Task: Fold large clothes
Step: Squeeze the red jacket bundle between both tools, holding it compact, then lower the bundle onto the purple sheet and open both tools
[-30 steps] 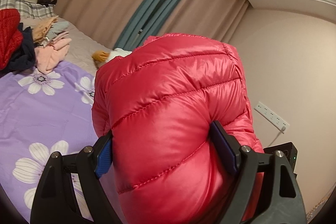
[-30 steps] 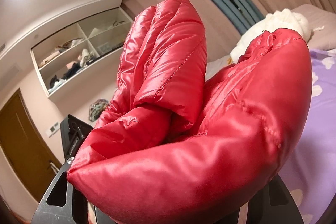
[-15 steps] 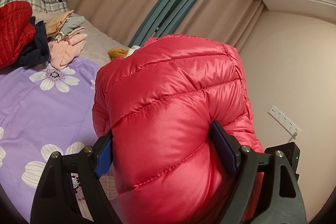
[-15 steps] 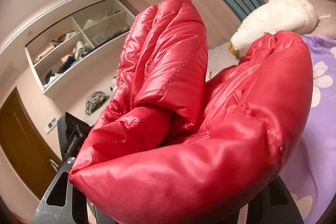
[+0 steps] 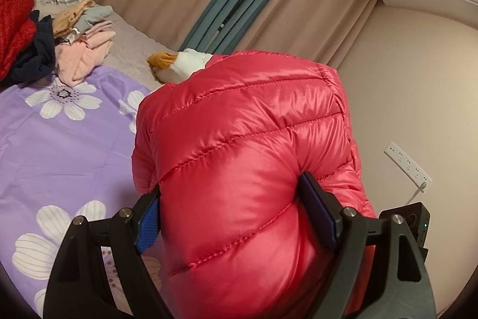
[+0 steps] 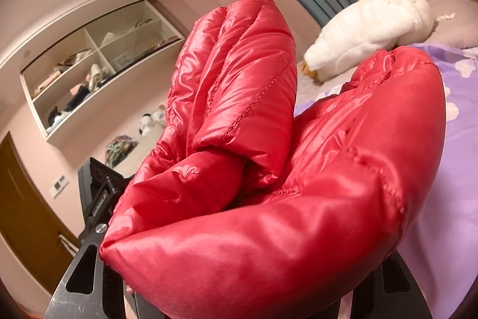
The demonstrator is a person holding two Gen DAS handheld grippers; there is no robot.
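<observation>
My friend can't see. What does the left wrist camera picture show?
A puffy red jacket fills the middle, squeezed between the left gripper and its black fingers. Behind it lie a purple flowered bedsheet and a pile of clothes.

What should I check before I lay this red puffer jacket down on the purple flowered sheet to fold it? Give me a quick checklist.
1. Left tongs grip on the red puffer jacket: ok, both pads press into the padding.
2. Right tongs grip: cannot tell, the jacket covers the fingertips in the right wrist view.
3. Jacket clear of the bed: cannot tell, its lower edge is out of view.
4. Landing spot on the purple flowered sheet: ok, the part in view is bare.
5. Clothes pile: ok, sits at the far edge of the sheet.
6. White plush toy: ok, lies beyond the sheet near the curtain.
</observation>
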